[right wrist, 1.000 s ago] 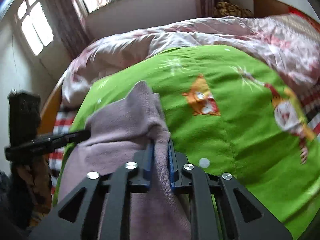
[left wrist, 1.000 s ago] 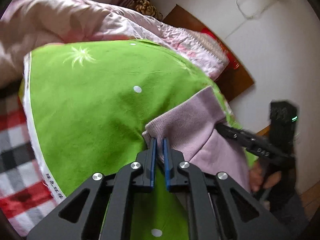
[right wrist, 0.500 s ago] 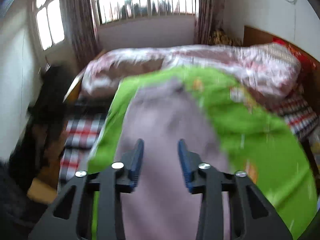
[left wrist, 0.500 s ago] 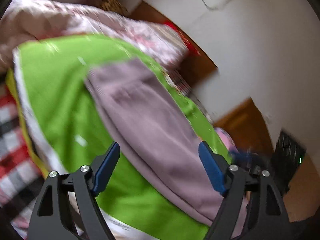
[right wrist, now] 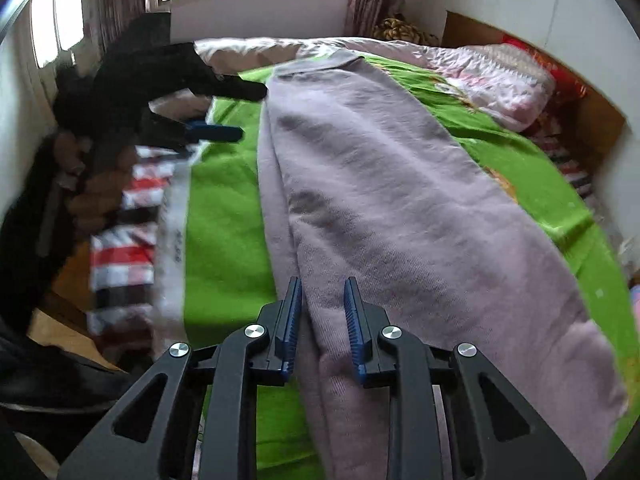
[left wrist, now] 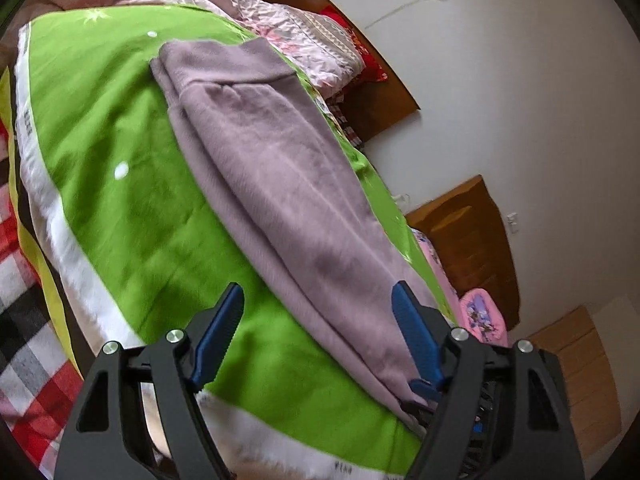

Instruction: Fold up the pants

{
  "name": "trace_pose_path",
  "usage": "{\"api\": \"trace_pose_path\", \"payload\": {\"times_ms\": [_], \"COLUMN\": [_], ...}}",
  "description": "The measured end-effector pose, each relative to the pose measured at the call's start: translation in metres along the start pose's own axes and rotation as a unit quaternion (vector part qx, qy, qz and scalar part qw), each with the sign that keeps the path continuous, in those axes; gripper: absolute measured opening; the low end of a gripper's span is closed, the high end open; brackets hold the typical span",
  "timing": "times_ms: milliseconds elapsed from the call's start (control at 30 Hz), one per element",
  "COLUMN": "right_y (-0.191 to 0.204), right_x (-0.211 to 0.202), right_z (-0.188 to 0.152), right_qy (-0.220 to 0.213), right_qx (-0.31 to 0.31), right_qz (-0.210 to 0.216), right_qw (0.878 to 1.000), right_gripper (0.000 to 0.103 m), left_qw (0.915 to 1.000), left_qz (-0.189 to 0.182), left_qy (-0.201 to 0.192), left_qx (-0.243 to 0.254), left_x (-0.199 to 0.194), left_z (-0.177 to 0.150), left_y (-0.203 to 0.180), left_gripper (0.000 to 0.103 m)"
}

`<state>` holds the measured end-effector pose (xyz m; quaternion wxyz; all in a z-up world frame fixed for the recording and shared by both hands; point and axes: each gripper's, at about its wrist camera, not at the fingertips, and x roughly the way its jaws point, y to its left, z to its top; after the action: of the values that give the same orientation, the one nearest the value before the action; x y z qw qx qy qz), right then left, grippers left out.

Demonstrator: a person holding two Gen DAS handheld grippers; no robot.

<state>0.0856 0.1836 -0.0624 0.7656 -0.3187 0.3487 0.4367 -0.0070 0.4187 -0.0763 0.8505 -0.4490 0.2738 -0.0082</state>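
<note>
lying lengthwise on the green blanket (left wrist: 132,232) over the bed, the lilac pants (left wrist: 272,184) are seen; their near end is cut off. the left tool (left wrist: 318,332) is spread wide, closing slightly, empty. the right tool (right wrist: 320,316), narrowly parted and closing, straddles a fold unpinched.

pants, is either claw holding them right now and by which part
Neither. The mauve fleece pants lie flat on the green blanket; the left claw and right claw stand open, gripping nothing.
</note>
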Motion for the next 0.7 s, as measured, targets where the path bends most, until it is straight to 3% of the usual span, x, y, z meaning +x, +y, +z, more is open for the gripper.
{"api": "trace_pose_path", "payload": {"times_ms": [133,200,333,433,567,700], "right_y": [0.004,0.006,-0.016,-0.032,-0.028,-0.007], "right_x": [0.004,-0.002,-0.031,-0.038,-0.035,-0.022], "right_z": [0.001,0.003,0.006,0.009,0.007,0.002], "right_qy": [-0.002,-0.009,-0.061,-0.074,-0.071,-0.043], "right_qx": [-0.017,-0.012,0.050,0.073,0.065,0.032], "right_qz": [-0.034,-0.044,-0.002,0.020,0.029,0.018], "right_qw": [0.999,0.999,0.997,0.994,0.995,0.998], "right_gripper": [0.022,0.006,0.006,0.005,0.006,0.006], "left_qw": [0.9996,0.9989,0.9972,0.9955,0.9957,0.9987], "left_qz": [-0.024,-0.041,-0.064,-0.079,-0.071,-0.031], "left_qy": [0.017,0.022,0.036,0.050,0.057,0.035], "left_qx": [-0.006,-0.006,-0.009,-0.013,-0.014,-0.019], "left_x": [-0.004,-0.007,-0.006,0.005,0.025,0.024], "left_z": [-0.011,-0.013,-0.015,-0.016,-0.011,-0.006], "left_y": [0.001,-0.001,-0.010,-0.015,-0.022,-0.025], "left_gripper": [0.077,0.077,0.082,0.082,0.081,0.078]}}
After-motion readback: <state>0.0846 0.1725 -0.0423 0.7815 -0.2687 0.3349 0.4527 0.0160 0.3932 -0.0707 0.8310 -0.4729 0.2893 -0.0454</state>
